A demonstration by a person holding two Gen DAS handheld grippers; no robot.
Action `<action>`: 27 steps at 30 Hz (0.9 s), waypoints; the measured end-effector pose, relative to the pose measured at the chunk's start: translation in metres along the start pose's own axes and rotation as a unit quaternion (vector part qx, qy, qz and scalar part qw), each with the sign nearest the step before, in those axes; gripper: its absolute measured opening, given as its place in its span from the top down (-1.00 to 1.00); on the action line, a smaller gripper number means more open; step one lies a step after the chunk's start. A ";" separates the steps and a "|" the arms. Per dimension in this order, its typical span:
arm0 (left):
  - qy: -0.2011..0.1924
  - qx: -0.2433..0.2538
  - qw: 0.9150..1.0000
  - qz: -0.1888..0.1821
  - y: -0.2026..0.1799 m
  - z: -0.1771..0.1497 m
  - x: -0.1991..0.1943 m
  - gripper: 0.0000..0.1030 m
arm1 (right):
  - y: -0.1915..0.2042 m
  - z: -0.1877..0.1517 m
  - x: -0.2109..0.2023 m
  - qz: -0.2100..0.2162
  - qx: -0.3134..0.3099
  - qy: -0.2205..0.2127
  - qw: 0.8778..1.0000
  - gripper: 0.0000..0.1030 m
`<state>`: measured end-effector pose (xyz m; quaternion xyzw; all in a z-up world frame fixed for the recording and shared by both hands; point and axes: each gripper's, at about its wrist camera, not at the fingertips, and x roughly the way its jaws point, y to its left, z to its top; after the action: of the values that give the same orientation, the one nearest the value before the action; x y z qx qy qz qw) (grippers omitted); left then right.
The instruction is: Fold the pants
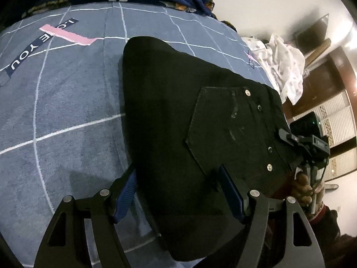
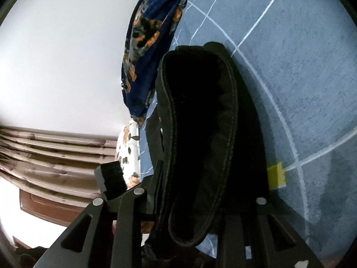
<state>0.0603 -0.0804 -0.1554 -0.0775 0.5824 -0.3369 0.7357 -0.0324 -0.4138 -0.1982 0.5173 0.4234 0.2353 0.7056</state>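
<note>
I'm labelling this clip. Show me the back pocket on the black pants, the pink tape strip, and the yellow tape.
back pocket (image 1: 225, 131), left wrist view, middle of the pocket panel.
pink tape strip (image 1: 69, 35), left wrist view, middle of the strip.
yellow tape (image 2: 276, 176), right wrist view, centre of the visible piece.

The pants (image 1: 178, 116) are matt black cloth, denim-like, with stitched seams and small shiny metal rivets (image 1: 247, 92). The bed (image 1: 67, 102) wears a soft, napped grey-blue cover. The left tool (image 1: 178, 192) is matt black plastic with ribbed blue pads (image 1: 128, 192) and bright metal pins. The blanket (image 2: 145, 44) looks plush.
</note>
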 end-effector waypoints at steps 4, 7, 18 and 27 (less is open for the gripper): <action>-0.007 -0.003 1.000 0.001 0.004 0.003 -0.002 -0.40 | -0.001 0.001 -0.002 0.020 0.031 -0.001 0.999 -0.02; -0.018 -0.008 1.000 0.003 0.011 0.004 -0.005 -0.40 | -0.002 0.000 -0.016 0.019 0.040 -0.013 0.999 -0.30; -0.036 -0.017 0.999 -0.036 0.025 0.011 -0.004 -0.40 | -0.022 -0.014 -0.033 0.023 0.074 -0.048 0.996 0.62; -0.031 -0.002 0.999 -0.025 0.020 0.009 -0.004 -0.42 | -0.017 -0.020 -0.068 -0.020 0.072 -0.088 0.993 0.32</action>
<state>0.0762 -0.0654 -0.1590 -0.1041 0.5578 -0.3515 0.7446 -0.0865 -0.4614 -0.1917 0.5764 0.3859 0.1439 0.7058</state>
